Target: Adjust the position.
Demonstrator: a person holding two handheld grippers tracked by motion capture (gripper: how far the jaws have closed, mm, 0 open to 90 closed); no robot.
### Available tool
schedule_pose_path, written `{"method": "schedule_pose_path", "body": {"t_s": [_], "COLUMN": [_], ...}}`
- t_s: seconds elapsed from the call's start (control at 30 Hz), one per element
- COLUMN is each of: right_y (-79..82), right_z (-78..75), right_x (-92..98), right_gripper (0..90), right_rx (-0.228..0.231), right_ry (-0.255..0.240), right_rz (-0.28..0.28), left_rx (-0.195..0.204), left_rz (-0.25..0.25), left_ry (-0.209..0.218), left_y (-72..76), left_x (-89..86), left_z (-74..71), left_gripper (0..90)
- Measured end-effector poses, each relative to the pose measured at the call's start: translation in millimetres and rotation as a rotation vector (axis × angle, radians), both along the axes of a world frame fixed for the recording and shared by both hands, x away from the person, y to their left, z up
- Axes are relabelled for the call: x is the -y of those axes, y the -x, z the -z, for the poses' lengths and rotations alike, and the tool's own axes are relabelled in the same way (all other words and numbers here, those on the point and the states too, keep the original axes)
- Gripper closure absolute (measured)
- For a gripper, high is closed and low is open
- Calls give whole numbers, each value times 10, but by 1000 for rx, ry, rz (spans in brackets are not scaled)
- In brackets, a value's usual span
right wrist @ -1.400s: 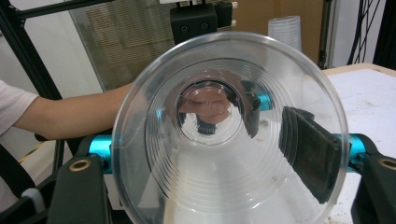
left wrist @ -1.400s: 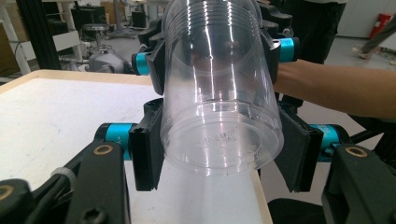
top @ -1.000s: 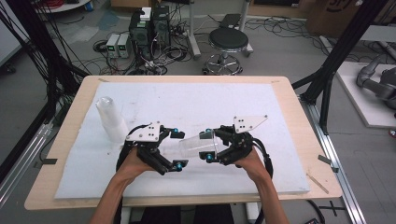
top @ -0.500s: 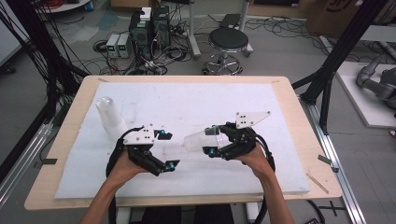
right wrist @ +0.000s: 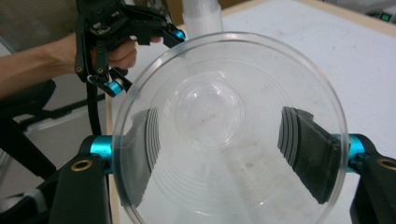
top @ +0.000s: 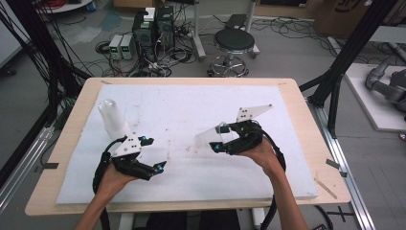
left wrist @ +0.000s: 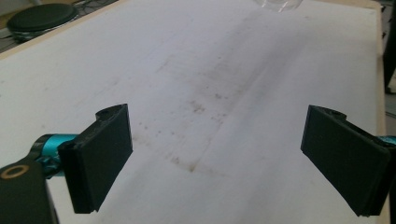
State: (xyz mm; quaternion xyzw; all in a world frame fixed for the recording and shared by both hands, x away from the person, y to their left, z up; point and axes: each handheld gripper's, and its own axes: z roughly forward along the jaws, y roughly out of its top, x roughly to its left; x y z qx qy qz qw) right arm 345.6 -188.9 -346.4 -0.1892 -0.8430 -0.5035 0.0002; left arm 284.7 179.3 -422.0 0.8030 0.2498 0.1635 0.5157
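Observation:
My right gripper [top: 219, 137] is shut on a clear plastic cup [top: 207, 139] and holds it on its side above the white foam board [top: 191, 105], mouth towards the hand. In the right gripper view the cup [right wrist: 210, 107] faces me mouth-on, with a black pad pressed on each side of its wall. My left gripper [top: 155, 153] stands open low over the board to the left, apart from the cup. Its jaws [left wrist: 215, 154] have just been closing a little, and nothing is between them. A stack of clear cups [top: 112, 117] stands upside down at the board's left.
The board lies on a wooden table [top: 306, 124] whose bare edge runs around it. Behind the table are a black stool [top: 233, 43], computer boxes [top: 153, 24] and cables on the floor. Black frame legs [top: 335, 86] stand at the right.
My left gripper has drawn back to the left and lower, away from the cup it was close to. The right gripper with the cup has hardly moved.

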Motion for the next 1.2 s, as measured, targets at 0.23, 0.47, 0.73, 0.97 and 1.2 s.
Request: {"method": "schedule_pose_path", "body": {"t_s": [0.23,0.47,0.73,0.97,1.2], "right_y": [-96,-195,-296,-359,-389], "right_z": [-69,-106,-104,-77,-61], "right_x": [-77,-166,-243,-309,-333], "right_gripper": [295,295,295,295,295], "right_rx": [-13,-23,-55,-82,-97], "right_ry": [126,241,350,432,453], "right_rz": [33,51,75,86,101], "left_rx": [-27,-26,-27,-31,-27], "left_rz": [-50,-96,-151,-165,-170], "left_ry": [35,61,100,125,112], "left_y": [45,65,56,45,50], "left_x": [-156,-302,-424,-456,-438], "left_z": [177,301,404,434,438], "left_gripper": [87,77,77,77,77]}}
